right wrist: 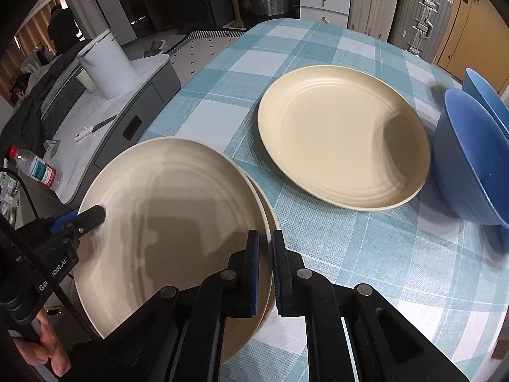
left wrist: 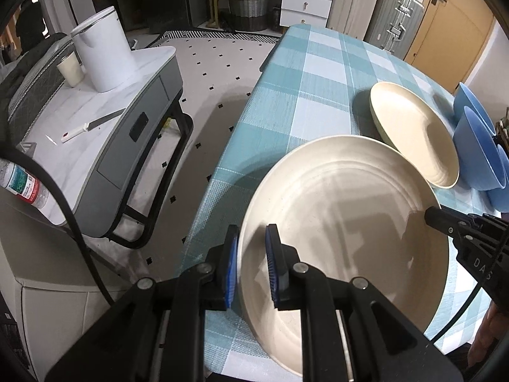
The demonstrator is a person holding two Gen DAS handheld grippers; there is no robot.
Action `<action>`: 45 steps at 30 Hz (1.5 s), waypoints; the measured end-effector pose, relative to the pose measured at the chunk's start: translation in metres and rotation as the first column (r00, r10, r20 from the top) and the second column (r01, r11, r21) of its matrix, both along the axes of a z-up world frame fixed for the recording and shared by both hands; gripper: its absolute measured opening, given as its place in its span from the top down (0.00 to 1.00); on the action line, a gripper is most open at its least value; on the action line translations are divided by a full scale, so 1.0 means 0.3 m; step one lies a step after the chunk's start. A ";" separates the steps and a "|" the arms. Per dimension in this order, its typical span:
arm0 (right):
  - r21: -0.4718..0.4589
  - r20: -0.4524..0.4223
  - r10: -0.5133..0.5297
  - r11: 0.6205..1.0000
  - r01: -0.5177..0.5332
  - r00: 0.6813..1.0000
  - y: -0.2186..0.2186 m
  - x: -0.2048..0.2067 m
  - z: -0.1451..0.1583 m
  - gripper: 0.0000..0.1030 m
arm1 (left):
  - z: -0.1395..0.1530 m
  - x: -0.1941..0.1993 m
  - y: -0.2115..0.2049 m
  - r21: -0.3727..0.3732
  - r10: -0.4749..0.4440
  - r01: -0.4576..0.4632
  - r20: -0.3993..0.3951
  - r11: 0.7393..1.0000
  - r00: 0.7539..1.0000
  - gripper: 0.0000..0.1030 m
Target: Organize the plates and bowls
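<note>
Clamped on opposite rims of a round cream ridged plate (left wrist: 343,222): left gripper (left wrist: 253,267) and right gripper (right wrist: 265,270), both narrow, sharing the load to keep it steady above the checked teal worktop (right wrist: 350,254). Beyond, awaiting stacking: one matching cream plate (right wrist: 343,133), at least two blue bowls (right wrist: 470,159) nested on edge, possibly a third.

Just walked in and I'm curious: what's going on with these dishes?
A person is tidying tableware with a handheld gripper in each hand. The left gripper and right gripper each clamp opposite rims of a cream plate, apparently with a second beneath, above the checked tablecloth. Another cream plate lies flat farther on, beside the blue bowls.
</note>
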State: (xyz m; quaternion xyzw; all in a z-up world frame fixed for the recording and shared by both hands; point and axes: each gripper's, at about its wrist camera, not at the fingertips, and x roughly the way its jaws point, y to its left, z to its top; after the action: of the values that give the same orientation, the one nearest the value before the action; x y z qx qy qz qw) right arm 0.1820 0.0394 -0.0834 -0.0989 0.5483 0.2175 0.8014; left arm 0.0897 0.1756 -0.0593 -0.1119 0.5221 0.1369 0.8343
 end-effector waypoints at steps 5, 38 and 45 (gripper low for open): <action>-0.029 0.023 0.027 0.999 -0.026 0.999 0.000 -0.007 -0.014 0.93 | -0.020 0.002 -0.014 0.007 -0.010 0.010 -0.004 1.000 1.000 0.86; -0.056 0.253 0.064 0.997 -0.051 0.965 -0.025 -0.074 -0.033 0.66 | -0.017 -0.030 -0.021 0.048 0.014 -0.017 0.065 0.999 0.998 0.85; 0.038 0.377 0.042 0.997 -0.060 0.925 -0.108 -0.109 0.076 0.30 | 0.021 -0.057 -0.005 0.027 0.041 -0.045 0.130 0.999 0.991 0.83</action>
State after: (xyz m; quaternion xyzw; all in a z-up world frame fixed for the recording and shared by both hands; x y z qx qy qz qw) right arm 0.1492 0.0069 -0.0606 -0.1335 0.3762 0.2286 0.8879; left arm 0.0726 0.1741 -0.0529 -0.1193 0.4624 0.1552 0.8648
